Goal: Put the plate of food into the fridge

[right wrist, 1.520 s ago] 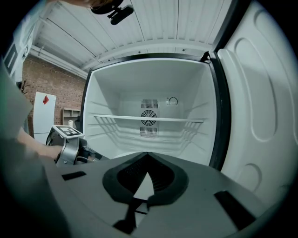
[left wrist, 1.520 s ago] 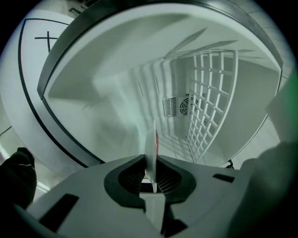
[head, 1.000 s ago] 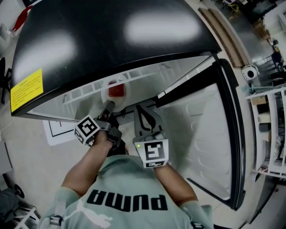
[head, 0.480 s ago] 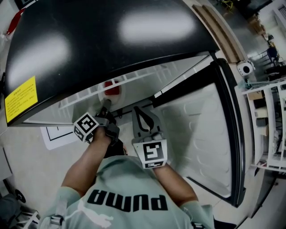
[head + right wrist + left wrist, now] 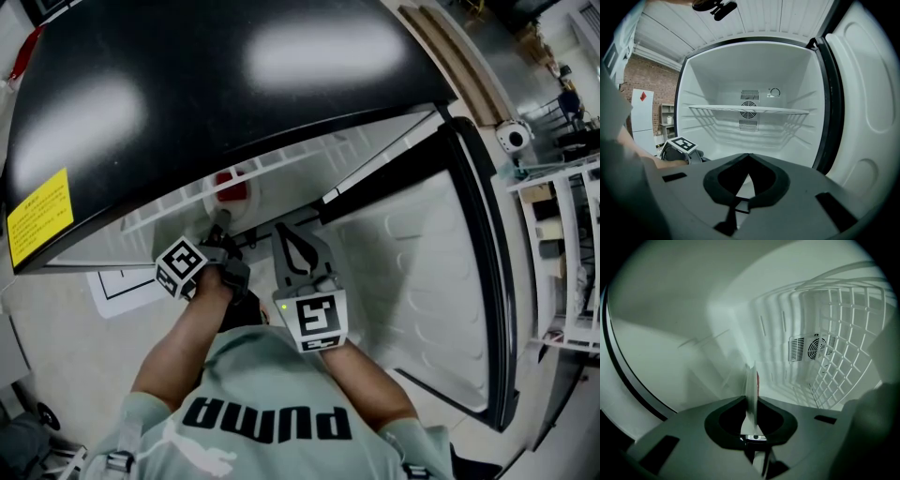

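Two grippers: each is held in one hand of a person in a pale green printed shirt (image 5: 267,403), in front of the open fridge.
Left gripper (image 5: 223,225): its jaws pinch the rim of the round white plate (image 5: 255,193); the plate stands edge-on between them in the left gripper view.
Plate of food: it carries red food (image 5: 229,182) and sits at the left side of the fridge opening, just under the front edge of the fridge's top. Whether it rests on anything cannot be told.
Right gripper (image 5: 749,157): its jaws are pressed together, tips touching, with nothing between them. It hangs before the middle of the opening, just beside the left gripper.
Fridge: a glossy black top panel (image 5: 216,84) with a yellow label (image 5: 39,217) at its left edge, over a white inner compartment.
Door: the white-lined fridge door with a black rim (image 5: 422,272) stands swung wide at the right edge of the opening.
Shelf: one white wire shelf (image 5: 717,108) spans the compartment from wall to wall.
Vent: a round slatted fan vent (image 5: 749,104) sits in the middle of the back wall, behind the shelf.
Marker cubes: the left one (image 5: 181,267) shows at the lower left corner of the opening in the right gripper view.
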